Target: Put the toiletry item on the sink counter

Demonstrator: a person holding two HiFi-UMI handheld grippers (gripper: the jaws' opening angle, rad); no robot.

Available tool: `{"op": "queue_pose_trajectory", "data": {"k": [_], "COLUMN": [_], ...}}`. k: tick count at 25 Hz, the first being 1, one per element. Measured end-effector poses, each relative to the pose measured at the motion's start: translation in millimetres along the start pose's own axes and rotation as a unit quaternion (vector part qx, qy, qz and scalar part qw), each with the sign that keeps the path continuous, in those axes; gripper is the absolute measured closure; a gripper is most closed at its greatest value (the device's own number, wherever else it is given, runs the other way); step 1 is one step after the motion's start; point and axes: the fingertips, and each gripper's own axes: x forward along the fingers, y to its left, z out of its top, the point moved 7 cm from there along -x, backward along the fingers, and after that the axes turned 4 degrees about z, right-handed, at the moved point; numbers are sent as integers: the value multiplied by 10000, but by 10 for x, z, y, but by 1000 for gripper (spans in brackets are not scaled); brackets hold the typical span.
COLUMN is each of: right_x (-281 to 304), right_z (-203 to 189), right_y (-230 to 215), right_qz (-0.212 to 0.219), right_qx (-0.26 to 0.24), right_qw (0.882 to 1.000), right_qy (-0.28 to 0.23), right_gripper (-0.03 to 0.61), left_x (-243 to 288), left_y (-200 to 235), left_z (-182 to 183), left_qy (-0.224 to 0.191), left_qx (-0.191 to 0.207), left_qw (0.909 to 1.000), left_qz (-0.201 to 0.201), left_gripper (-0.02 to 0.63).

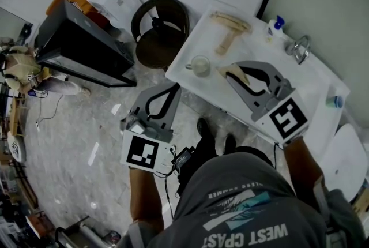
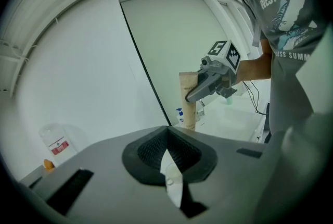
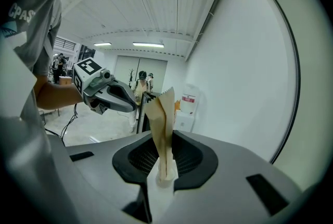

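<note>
My right gripper (image 1: 241,72) hangs over the white sink counter (image 1: 314,76), shut on a tan toiletry tube (image 1: 230,71). In the right gripper view the tube (image 3: 162,113) stands upright between the jaws (image 3: 162,139), cap down and crimped end up. A second tan tube (image 1: 228,31) lies on the counter farther back. My left gripper (image 1: 173,90) is off the counter's left edge, above the floor, jaws together with nothing seen in them. From the left gripper view (image 2: 167,148) the right gripper (image 2: 210,84) and its tube (image 2: 188,100) show ahead.
On the counter are a white cup (image 1: 200,65), a blue pump bottle (image 1: 275,26), a faucet (image 1: 300,48) and a small blue item (image 1: 336,101). A dark round bin (image 1: 159,29) and a black cabinet (image 1: 81,45) stand left of the counter.
</note>
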Motion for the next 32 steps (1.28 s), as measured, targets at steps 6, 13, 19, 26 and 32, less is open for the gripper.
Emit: {"op": "queue_pose_trajectory", "data": {"k": [6,13,19,26,32], "right_x": [271,606,897,1164,1390], "right_z": [-88,-168,-295,-502,-684], "right_y": [-36,-120,-202,-252,-325], "right_qz": [67,34,19,53,65], "right_qx": [137,266,356,472,641], "right_qw": [9998,9992,9981,9965,9950], "right_qy": [113,309,507,685,767], "right_gripper": [495,494,495,495,495], "left_x": [46,99,174,282,381], "left_y": [128,319,452,521,581], "left_z": [-230,-511,-778,-1033,-1242], "left_qy": [50,98,167,270,361], "left_qx": [-215,-375,-570,-731,-883], "left_qw": [9998,9992,9982,9967,9950], "left_qz": [18,-56,-115,-219,-279], "left_gripper": [612,612,612,612,612]}}
